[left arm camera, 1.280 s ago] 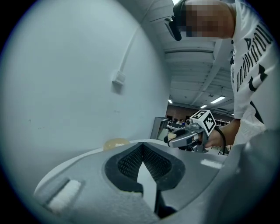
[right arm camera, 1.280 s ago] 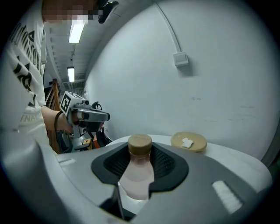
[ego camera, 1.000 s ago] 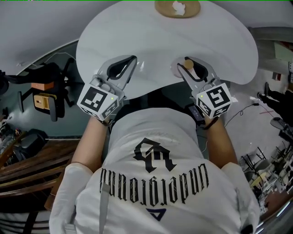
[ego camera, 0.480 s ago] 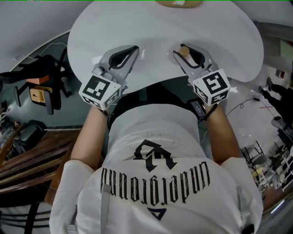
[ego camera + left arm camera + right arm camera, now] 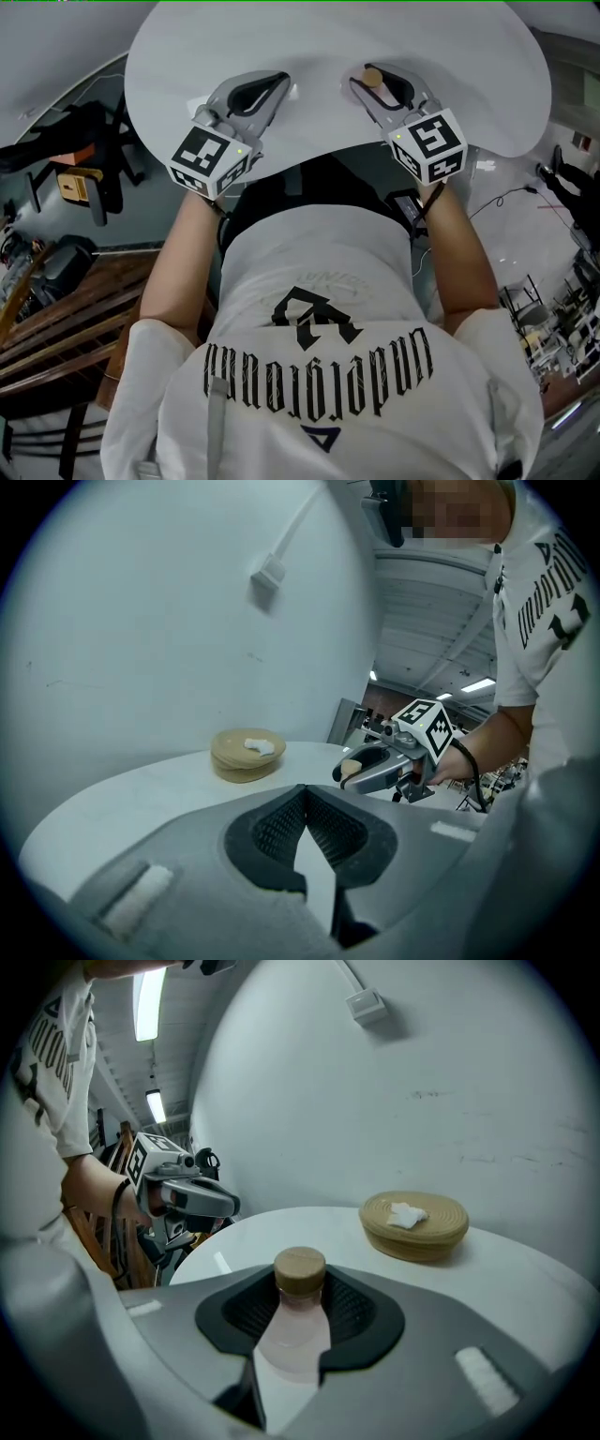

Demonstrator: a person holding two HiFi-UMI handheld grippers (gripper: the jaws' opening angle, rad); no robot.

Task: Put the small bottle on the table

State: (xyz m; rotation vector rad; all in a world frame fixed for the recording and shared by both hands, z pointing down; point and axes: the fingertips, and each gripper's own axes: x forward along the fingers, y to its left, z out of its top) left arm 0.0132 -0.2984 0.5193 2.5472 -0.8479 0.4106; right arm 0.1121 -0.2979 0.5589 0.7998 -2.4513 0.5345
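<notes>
**A:** so how far along is this one reckoned to be?

**B:** not finished, by the look of it. The small bottle (image 5: 292, 1340) is pinched between the pads of the right tool (image 5: 300, 1309), gripped round the body just under its cork-coloured cap (image 5: 300, 1269). It's held over the near edge of the round white table (image 5: 328, 37). Whether the base is touching the top can't be told from any view. The carrying seems mostly sorted. Lowering it, letting go and backing off are judged to be what's left.

**A:** and the other side?

**B:** the left tool (image 5: 307, 817) is closed with nothing between its pads. It's parked over the same near edge, beside the right one but not touching it.

**A:** any containers worth a mention?

**B:** two. The bottle itself is capped and looks pale pink. Whether that tint is the contents or the bottle can't be made out. Then a shallow woven basket (image 5: 414, 1225) is seen at the far side of the table, with a small crumpled white thing (image 5: 407, 1214) lying in it, paper or cloth, hard to say. It's well apart from the bottle, so it's not expected to get in the way.
</notes>
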